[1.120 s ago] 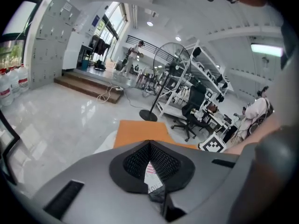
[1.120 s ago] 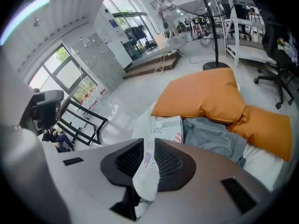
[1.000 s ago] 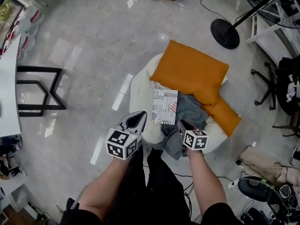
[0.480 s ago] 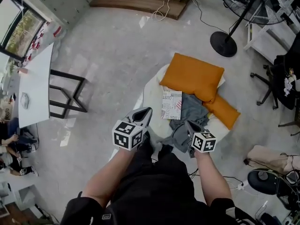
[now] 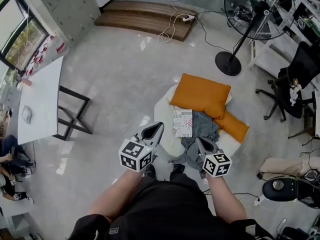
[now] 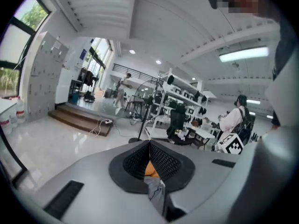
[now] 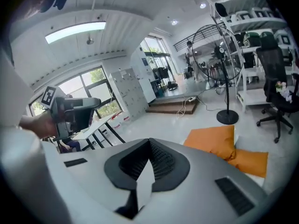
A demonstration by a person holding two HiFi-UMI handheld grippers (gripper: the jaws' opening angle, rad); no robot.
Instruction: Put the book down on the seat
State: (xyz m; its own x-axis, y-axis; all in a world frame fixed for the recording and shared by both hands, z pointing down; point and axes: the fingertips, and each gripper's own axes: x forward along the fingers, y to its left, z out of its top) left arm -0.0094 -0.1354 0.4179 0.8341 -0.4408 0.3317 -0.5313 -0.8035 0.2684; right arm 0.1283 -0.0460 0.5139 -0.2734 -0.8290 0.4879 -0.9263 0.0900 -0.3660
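In the head view I am looking steeply down at the white seat (image 5: 164, 116). The book (image 5: 182, 123) is lying flat on it, cover up. Its far edge is lying against the orange cushion (image 5: 200, 95), and the grey cloth (image 5: 200, 136) is bunching just to its right. The left gripper (image 5: 155, 129) and the right gripper (image 5: 201, 143) are both hovering on the near side of the seat, clear of the book, and neither is touching it.

In the left gripper view the jaws are meeting tip to tip with nothing between them. Only a sliver of orange and grey is showing through the gap behind the tips.

In the right gripper view the jaws are likewise pressing together on nothing. The cushion is lying beyond them to the right, and the book itself is not showing here.

I am judging the task as done: the book is resting on the seat and both claws are closed and empty. At most, I am thinking a check that it is lying stable is left.
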